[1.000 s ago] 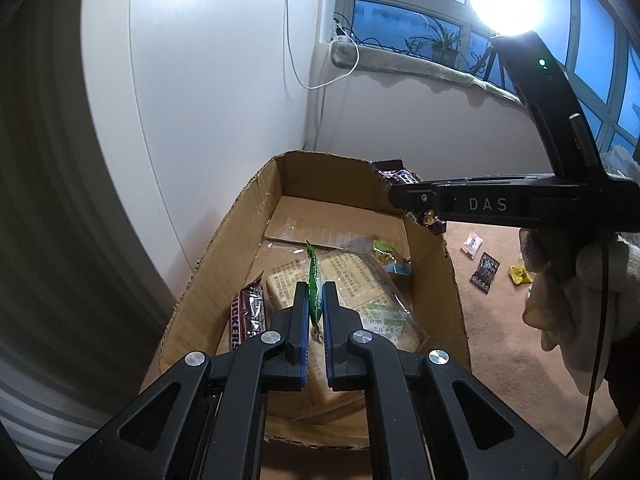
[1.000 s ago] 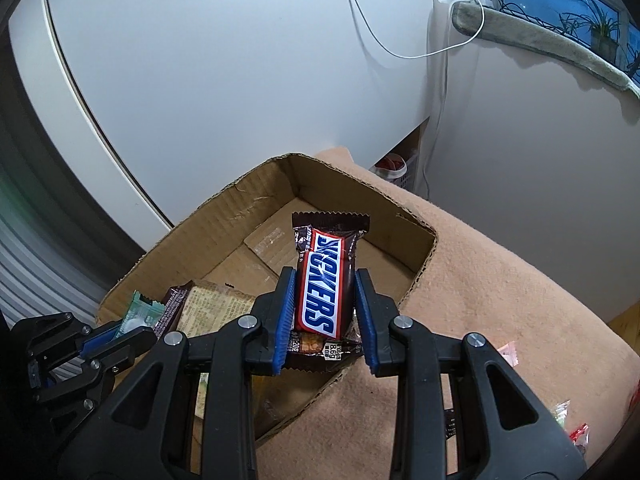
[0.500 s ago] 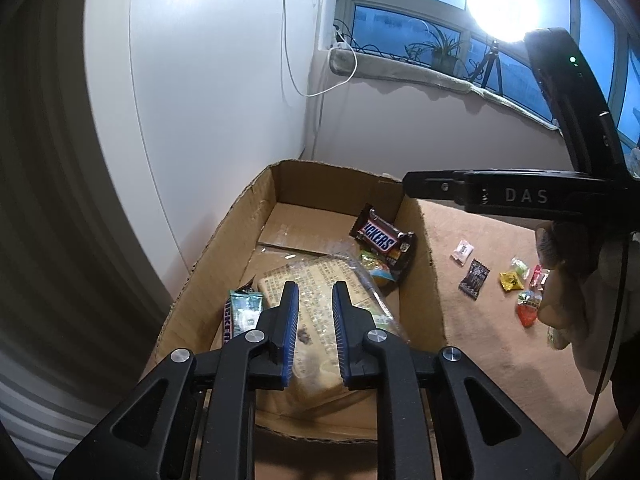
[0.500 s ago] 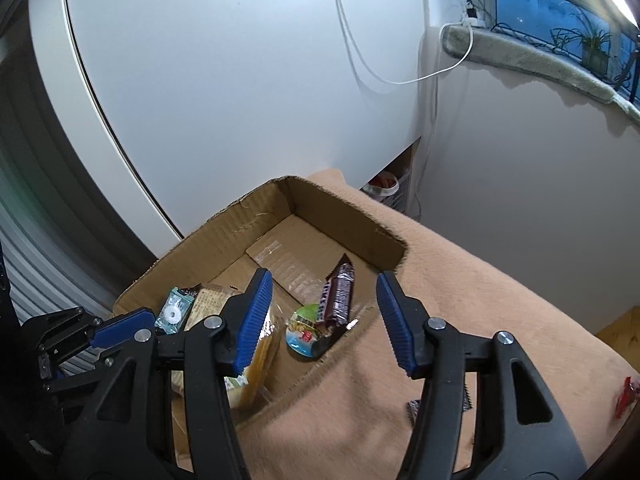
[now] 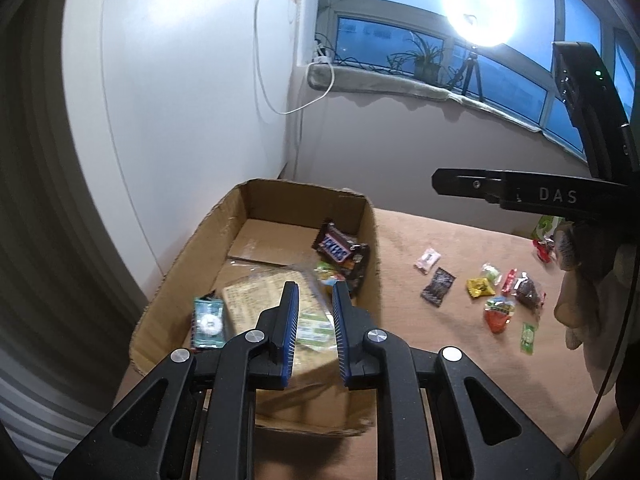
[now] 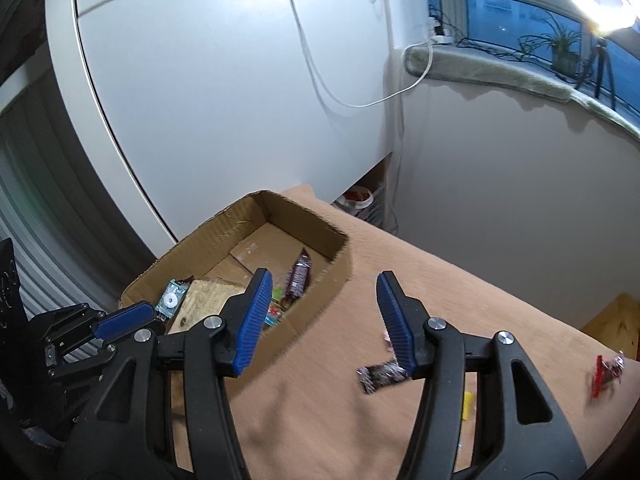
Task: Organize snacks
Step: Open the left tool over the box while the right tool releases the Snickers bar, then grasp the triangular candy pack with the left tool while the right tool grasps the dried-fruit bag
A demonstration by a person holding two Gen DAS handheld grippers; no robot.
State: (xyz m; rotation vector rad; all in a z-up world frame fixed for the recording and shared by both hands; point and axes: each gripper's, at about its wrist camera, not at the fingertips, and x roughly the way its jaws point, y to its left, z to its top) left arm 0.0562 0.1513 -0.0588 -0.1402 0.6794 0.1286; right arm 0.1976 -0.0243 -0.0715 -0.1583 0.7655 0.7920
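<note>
A cardboard box (image 5: 370,220) stands on the tan cloth at the left. In it lie a Snickers bar (image 5: 335,246), a green packet (image 5: 208,320) and a flat clear bag of biscuits (image 5: 264,300). The box (image 6: 240,220) and the Snickers bar (image 6: 299,276) also show in the right wrist view. My left gripper (image 5: 314,332) is open and empty above the box's near end. My right gripper (image 6: 320,316) is wide open and empty above the cloth beside the box. Several small snacks lie on the cloth, among them a dark packet (image 5: 439,291) and a yellow one (image 5: 480,287).
A white cabinet wall (image 5: 180,100) runs close behind the box. A windowsill with plants (image 5: 424,68) and a bright lamp (image 5: 478,8) are at the back. A dark wrapper (image 6: 380,376) and a red wrapper (image 6: 604,372) lie on the cloth near my right gripper.
My left gripper let go of the green packet and my right let go of the Snickers bar; both now lie in the box. Both grippers opened and pulled back and up.
</note>
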